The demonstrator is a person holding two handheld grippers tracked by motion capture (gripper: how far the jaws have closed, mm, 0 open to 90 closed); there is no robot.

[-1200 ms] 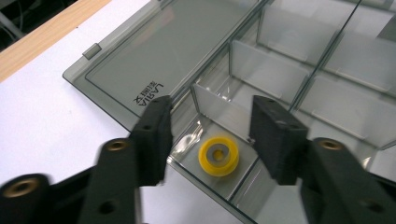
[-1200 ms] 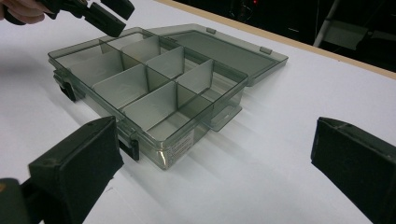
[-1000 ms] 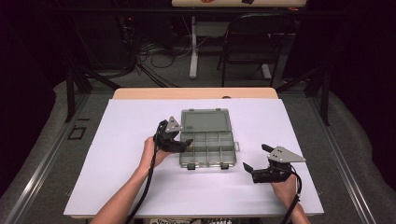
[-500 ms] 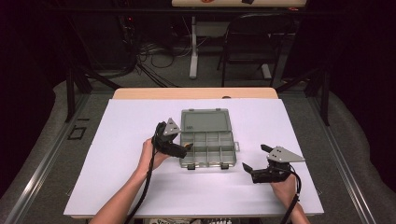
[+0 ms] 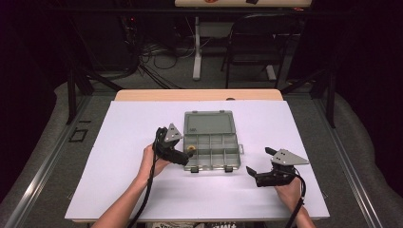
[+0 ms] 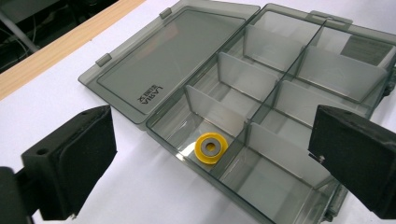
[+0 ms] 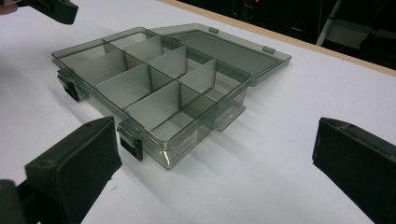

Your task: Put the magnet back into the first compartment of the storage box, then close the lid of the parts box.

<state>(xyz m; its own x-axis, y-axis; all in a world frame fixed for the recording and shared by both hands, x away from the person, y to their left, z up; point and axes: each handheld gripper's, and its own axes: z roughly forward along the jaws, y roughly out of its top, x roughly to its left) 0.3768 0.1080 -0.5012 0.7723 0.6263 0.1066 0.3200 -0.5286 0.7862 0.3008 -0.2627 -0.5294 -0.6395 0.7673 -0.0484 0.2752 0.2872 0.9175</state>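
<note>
Yellow ring [image 6: 210,147], small with a grey centre, lies flat on the floor of one compartment of the organiser box [image 5: 211,147], the compartment at the box's left end as the high view shows it, in the row next to the hinge. It leans near the divider wall on its one side and touches nothing else. The box is smoky clear plastic, split by dividers into several compartments, and its lid [image 6: 173,56] is thrown fully back, lying flat on the white table cover [image 5: 123,137] behind it; two dark latches [image 7: 132,143] sit on the front wall. The left gripper [image 5: 186,156] hovers just over that left end of the box, its jaws having just been opening and now spread wide, with nothing between them; the ring sits below, free of the pads. The right gripper [image 5: 259,164] rests on the table well to the right of the box, jaws also wide apart and holding nothing, pointing toward the box's front corner.
</note>
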